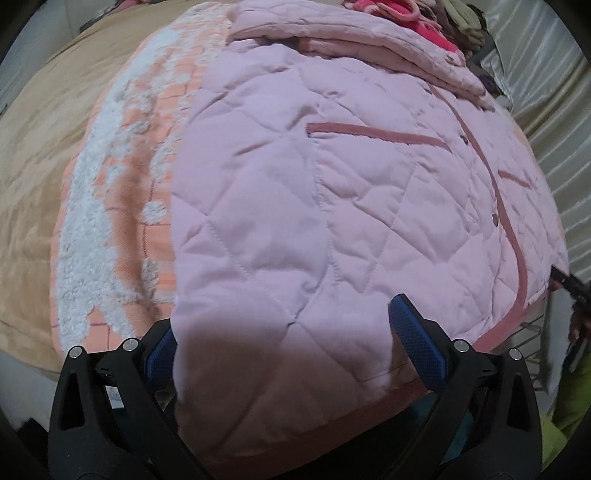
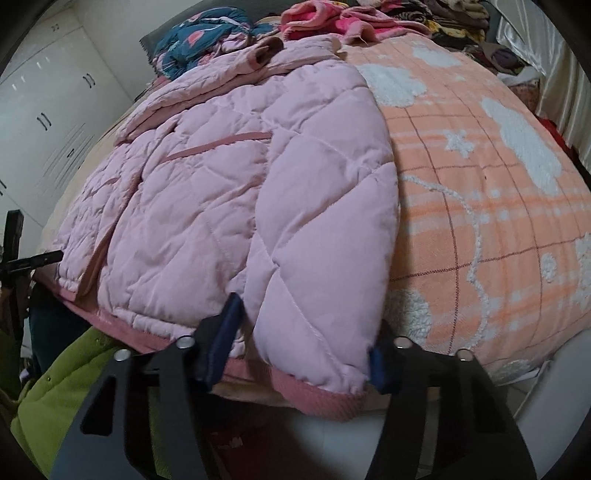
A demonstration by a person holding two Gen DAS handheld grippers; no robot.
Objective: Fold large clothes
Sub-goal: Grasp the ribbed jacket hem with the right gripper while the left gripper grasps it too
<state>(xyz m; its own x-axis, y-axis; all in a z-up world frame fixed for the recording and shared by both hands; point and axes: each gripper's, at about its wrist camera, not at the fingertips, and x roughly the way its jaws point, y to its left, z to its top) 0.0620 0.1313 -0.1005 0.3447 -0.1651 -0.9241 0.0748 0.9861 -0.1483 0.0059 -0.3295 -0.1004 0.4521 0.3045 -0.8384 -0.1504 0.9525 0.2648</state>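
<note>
Directly ahead, the pink quilted jacket is spread on the bed's orange blanket, its hem held between the spread fingers of the left tool, whose left pad is partly hidden. Similarly, the right tool is seen parted around a sleeve cuff; whether anything is pinched cannot be told.

Jacket lies flat on blanket, front up, blanket on bed. Sleeve folded across jacket's far end. L gripper straddles hem at near edge; R gripper straddles cuffed corner at its near edge — blanket to its right. Clothes pile behind jacket; wardrobe far left.
</note>
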